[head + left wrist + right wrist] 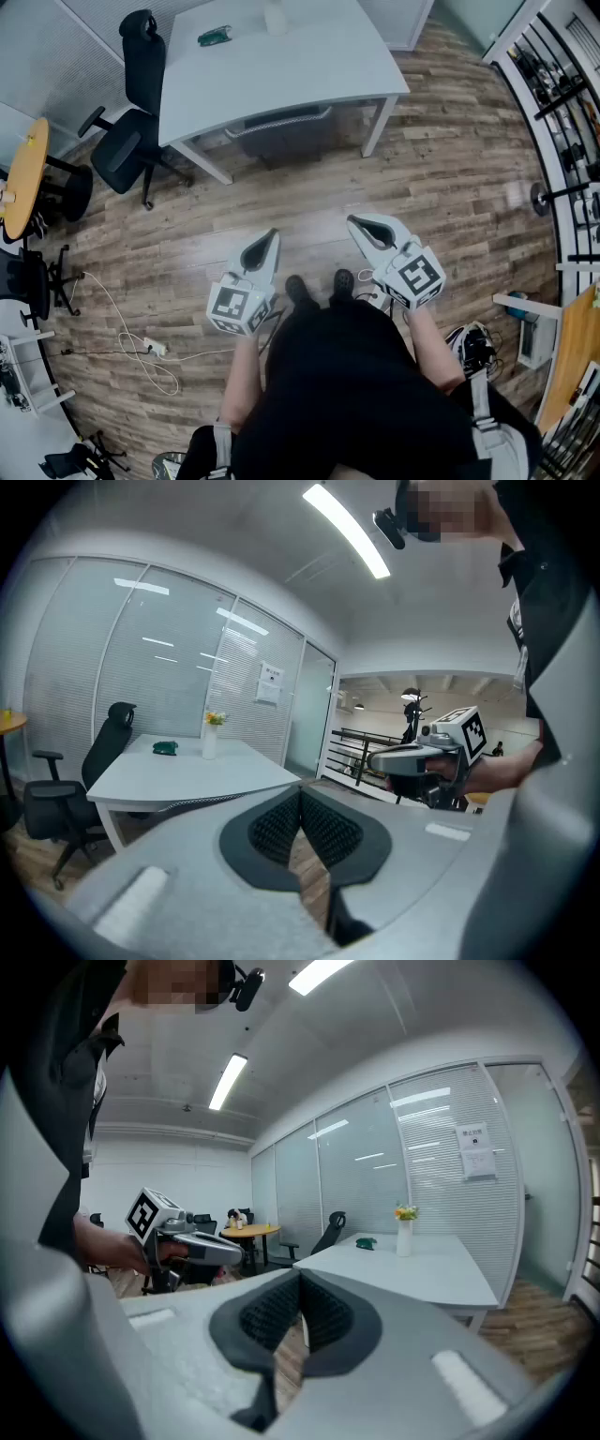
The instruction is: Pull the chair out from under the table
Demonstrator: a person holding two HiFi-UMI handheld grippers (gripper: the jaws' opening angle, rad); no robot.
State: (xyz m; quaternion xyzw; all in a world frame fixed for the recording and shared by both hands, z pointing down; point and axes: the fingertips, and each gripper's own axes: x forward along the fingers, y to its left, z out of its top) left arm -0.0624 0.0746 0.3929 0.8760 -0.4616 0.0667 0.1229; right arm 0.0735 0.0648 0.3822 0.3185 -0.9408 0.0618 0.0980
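Note:
A grey chair (281,129) with a pale frame is tucked under the white table (291,70) at the far side of the room. Its back edge shows under the tabletop in the left gripper view (192,803). My left gripper (273,233) and right gripper (353,222) hover side by side over the wooden floor, well short of the table. They point toward it, slightly downward. Both are shut with nothing between the pads (300,797) (300,1286). Each gripper view also shows the other gripper, the right gripper (377,759) and the left gripper (236,1253).
A black office chair (131,117) stands at the table's left end. A vase (275,17) and a green object (214,37) sit on the tabletop. A round wooden table (23,173) is at far left, a white cable with power strip (150,349) on the floor, shelving (562,84) at right.

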